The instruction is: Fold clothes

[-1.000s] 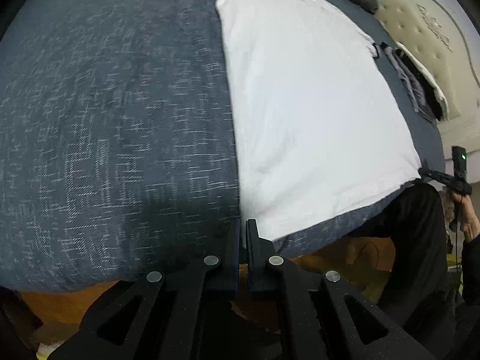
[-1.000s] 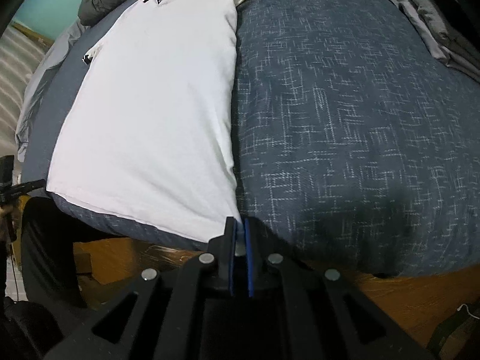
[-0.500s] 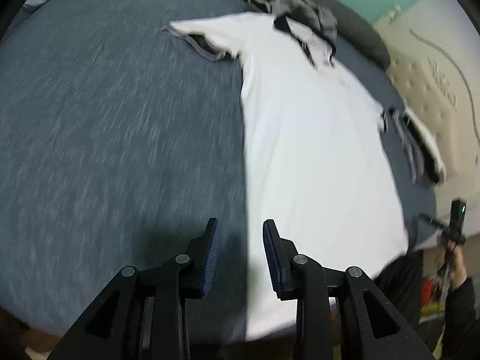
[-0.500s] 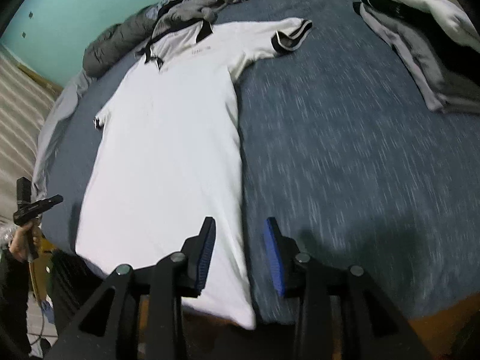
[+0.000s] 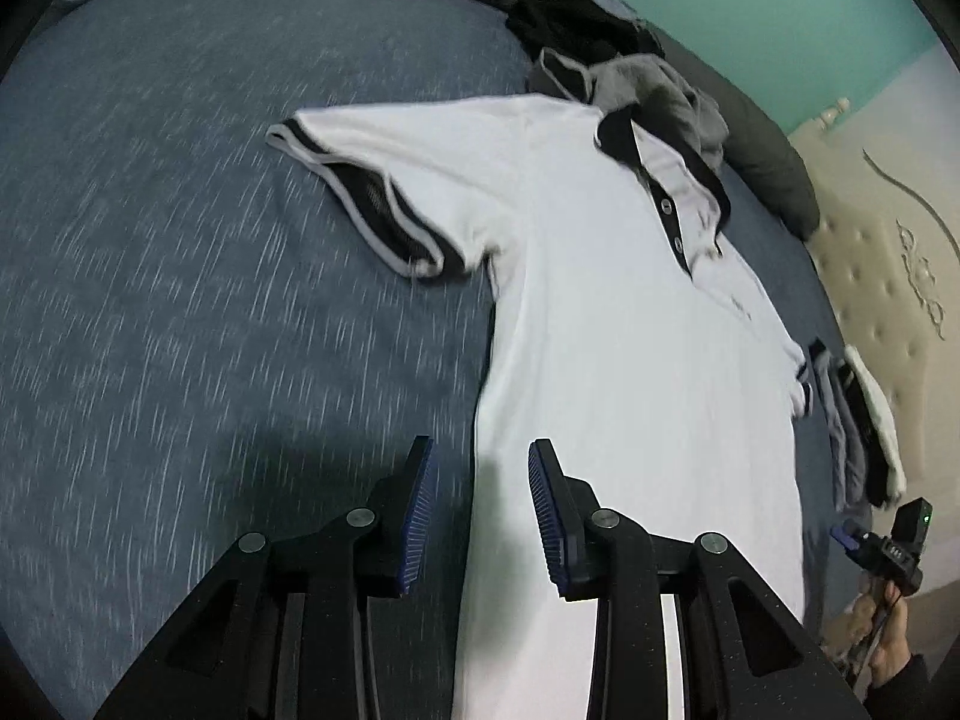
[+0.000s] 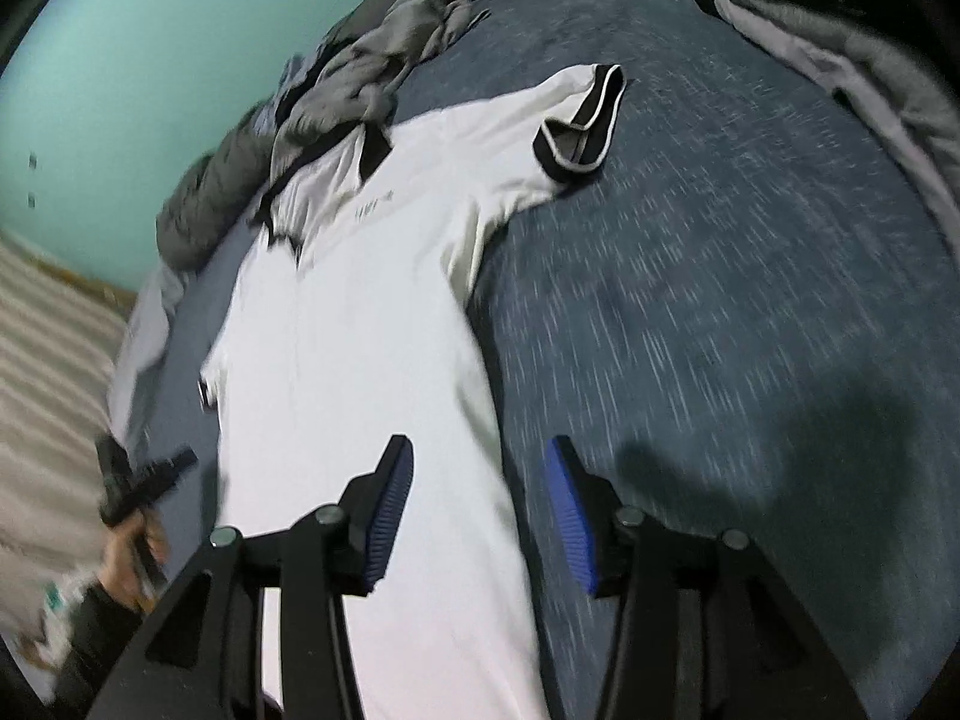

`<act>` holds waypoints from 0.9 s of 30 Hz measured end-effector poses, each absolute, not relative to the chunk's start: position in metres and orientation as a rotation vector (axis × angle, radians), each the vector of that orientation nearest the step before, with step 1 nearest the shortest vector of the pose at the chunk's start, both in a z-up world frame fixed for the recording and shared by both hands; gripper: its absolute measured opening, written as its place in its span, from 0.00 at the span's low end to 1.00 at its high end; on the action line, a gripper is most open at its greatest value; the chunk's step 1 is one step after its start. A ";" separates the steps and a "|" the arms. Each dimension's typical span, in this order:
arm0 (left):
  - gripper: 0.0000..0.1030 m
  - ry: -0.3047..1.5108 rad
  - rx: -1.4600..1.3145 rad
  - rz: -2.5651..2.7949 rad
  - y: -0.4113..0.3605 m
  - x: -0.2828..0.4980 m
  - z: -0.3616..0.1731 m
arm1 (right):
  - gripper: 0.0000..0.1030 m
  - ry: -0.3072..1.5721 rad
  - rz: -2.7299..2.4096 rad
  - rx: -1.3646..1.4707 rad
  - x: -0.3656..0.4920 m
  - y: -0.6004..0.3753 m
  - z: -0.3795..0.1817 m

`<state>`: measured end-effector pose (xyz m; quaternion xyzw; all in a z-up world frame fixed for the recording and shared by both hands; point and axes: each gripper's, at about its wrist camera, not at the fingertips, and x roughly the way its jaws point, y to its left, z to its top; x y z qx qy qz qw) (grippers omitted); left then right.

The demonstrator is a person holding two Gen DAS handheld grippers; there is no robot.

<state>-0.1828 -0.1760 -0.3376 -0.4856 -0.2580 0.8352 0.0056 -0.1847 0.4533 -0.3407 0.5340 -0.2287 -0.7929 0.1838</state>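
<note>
White short-sleeved polo shirt with black collar and cuff trim (image 5: 630,372) is spread flat on a dark blue flecked bedspread (image 5: 180,300). Its side edges are straddled by the left gripper (image 5: 480,516) and right gripper (image 6: 477,516), both released and empty, raised above it. Crumpled grey garments (image 6: 366,84) lie at the collar.

Polo shirt (image 5: 606,324) flat on bed (image 5: 180,276), clothes heap (image 5: 636,78) behind collar, folded stack (image 5: 864,420) to right.
</note>
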 end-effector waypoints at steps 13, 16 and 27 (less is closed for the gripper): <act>0.44 -0.767 -1.361 2.801 -0.173 -0.178 -0.358 | 0.46 -0.792 -2.277 1.507 -0.281 0.433 -0.372; 0.44 -0.709 -1.336 2.824 -0.170 -0.175 -0.361 | 0.39 -0.785 -2.294 1.510 -0.297 0.427 -0.378; 0.45 -0.743 -1.318 2.785 -0.173 -0.173 -0.370 | 0.05 -0.702 -2.402 1.491 -0.337 0.419 -0.385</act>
